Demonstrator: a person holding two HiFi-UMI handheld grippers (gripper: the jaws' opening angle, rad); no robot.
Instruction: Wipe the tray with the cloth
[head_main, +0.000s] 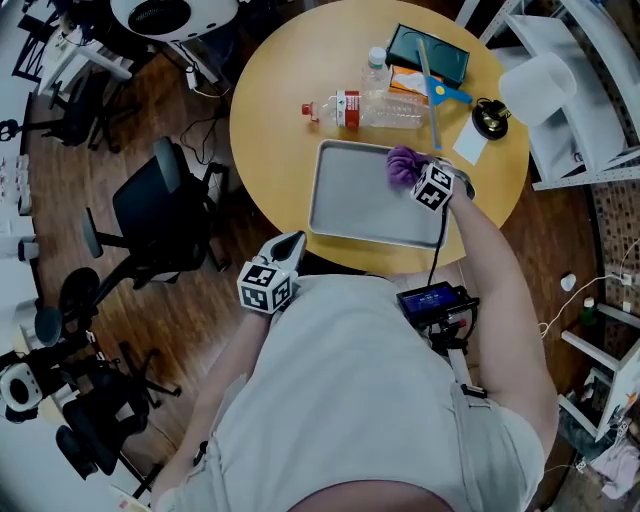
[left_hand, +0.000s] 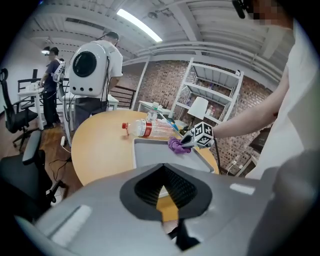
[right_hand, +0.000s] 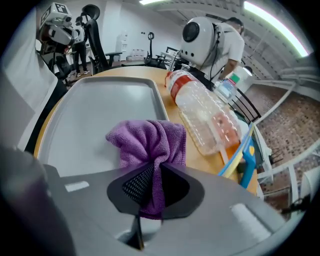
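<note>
A grey metal tray (head_main: 350, 190) lies on the round wooden table (head_main: 280, 90), just in front of me. At the tray's far right corner, a bunched purple cloth (head_main: 402, 165) rests on its surface, with my right gripper (head_main: 412, 172) shut on it. In the right gripper view the cloth (right_hand: 150, 142) is pinched between the dark pads, with the tray (right_hand: 100, 115) stretching beyond. My left gripper (head_main: 290, 243) hovers at the table's near edge, short of the tray, shut and empty. From the left gripper view, the tray (left_hand: 155, 155), cloth (left_hand: 176, 145) and right gripper (left_hand: 192, 141) are ahead.
A clear plastic bottle (head_main: 365, 108) with a red cap lies just beyond the tray. Behind it sit a dark tablet (head_main: 428, 55), a blue-and-yellow tool (head_main: 435, 90), a black tape roll (head_main: 490, 117) and white paper (head_main: 470, 145). A black office chair (head_main: 150, 215) stands at left, white shelving (head_main: 570, 90) at right.
</note>
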